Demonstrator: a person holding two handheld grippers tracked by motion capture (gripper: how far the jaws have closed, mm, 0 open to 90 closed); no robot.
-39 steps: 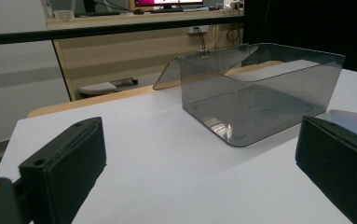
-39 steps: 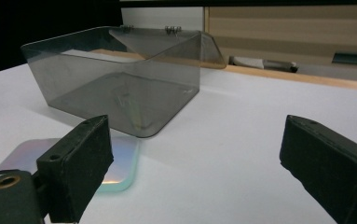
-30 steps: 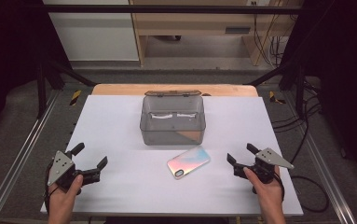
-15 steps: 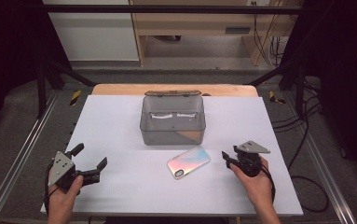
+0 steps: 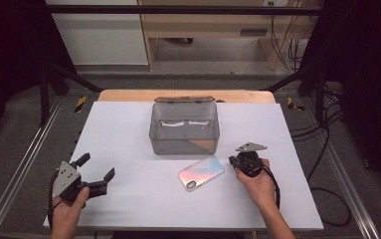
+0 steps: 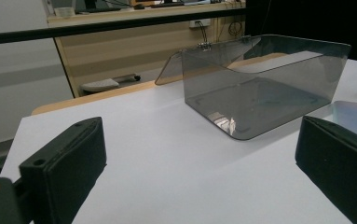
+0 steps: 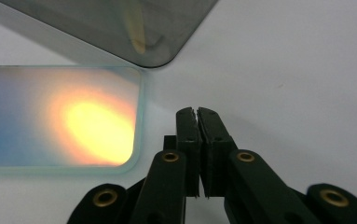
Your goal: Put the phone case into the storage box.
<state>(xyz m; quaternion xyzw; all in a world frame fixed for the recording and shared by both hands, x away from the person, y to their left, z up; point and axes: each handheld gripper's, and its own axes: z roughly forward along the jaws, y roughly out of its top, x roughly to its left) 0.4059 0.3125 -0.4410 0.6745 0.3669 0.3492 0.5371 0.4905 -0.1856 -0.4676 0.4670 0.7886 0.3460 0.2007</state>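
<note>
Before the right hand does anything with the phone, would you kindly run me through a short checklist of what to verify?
1. Right tool empty: ok; its jaws have just been closing and now meet with nothing between them.
2. Right tool apart from the phone: ok; it sits just beside the phone's short edge, a strip of table between them.
3. Phone flat on the table, iridescent back up: ok.
4. Phone apart from the grey box: ok in the high view.
5. Left tool open and away from the phone: ok.
6. Box holds nothing: cannot tell.
</note>
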